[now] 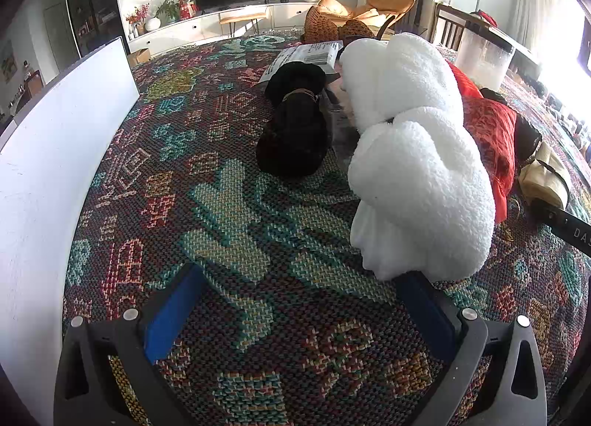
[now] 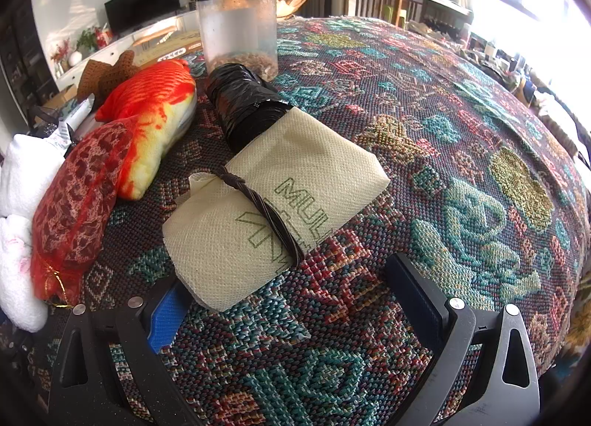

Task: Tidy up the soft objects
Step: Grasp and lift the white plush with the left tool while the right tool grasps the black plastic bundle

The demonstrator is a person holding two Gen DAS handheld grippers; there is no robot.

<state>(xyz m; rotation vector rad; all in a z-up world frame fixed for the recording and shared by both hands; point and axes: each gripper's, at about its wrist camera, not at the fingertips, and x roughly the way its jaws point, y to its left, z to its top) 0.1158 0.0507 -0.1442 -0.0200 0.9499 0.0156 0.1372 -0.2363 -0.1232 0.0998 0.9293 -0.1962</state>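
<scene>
A white fluffy towel bundle (image 1: pixel 417 152) lies on the patterned cloth (image 1: pixel 229 226), with a black rolled fabric (image 1: pixel 295 123) to its left and a red mesh bag (image 1: pixel 491 137) behind it. My left gripper (image 1: pixel 299 311) is open and empty, its right finger close to the towel's near end. In the right wrist view, a cream cloth pouch (image 2: pixel 266 211) tied with a dark cord lies in front of my open, empty right gripper (image 2: pixel 291 300). A black plastic roll (image 2: pixel 243 104), an orange fish plush (image 2: pixel 155 115) and the red mesh bag (image 2: pixel 74 204) lie beyond.
A white board (image 1: pixel 55 167) stands upright at the left. A clear jar with a black lid (image 2: pixel 238 27) stands behind the black roll. A printed packet (image 1: pixel 306 56) lies beyond the black fabric. The white towel (image 2: pixel 18 204) shows at the left edge.
</scene>
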